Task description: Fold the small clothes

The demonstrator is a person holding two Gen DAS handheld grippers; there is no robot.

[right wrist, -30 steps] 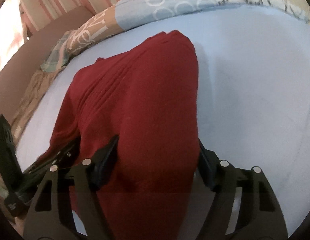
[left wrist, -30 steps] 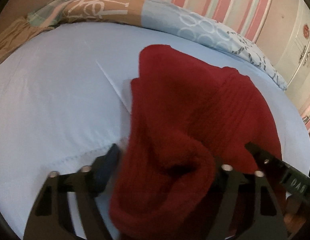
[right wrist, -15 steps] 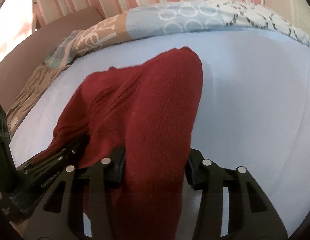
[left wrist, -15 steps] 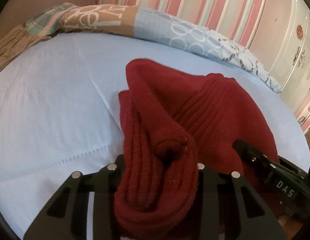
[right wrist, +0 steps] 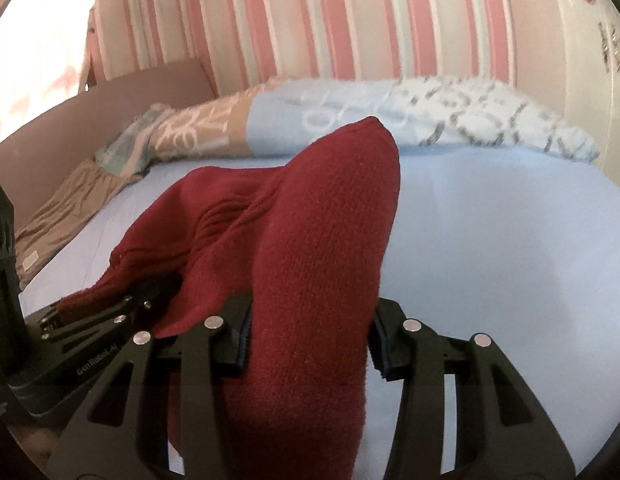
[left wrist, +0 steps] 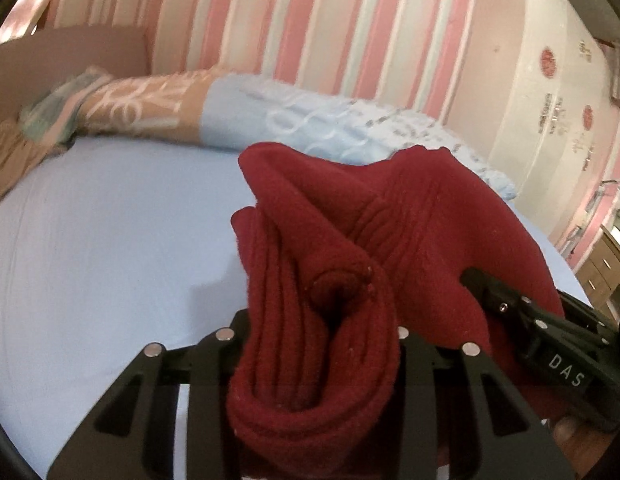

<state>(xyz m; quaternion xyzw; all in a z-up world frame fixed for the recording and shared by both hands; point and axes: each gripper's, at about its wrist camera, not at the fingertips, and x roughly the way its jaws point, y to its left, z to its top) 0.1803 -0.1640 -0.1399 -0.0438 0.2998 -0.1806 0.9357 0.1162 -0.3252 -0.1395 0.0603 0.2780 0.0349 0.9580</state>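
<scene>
Red knit sweater (left wrist: 421, 232) hangs bunched between your two grippers, lifted above the light blue bed sheet (left wrist: 110, 248). Your left gripper (left wrist: 313, 336) has its jaws pinching a thick folded roll of the knit. Your right gripper (right wrist: 310, 328) has its jaws clamped on another fold, fabric draping over them. A patterned duvet (right wrist: 349, 120) lies along the striped wall (right wrist: 349, 20).

"DAS" on the right gripper (left wrist: 565, 368); "GenRobot.AI" on the left gripper (right wrist: 96, 360).
</scene>
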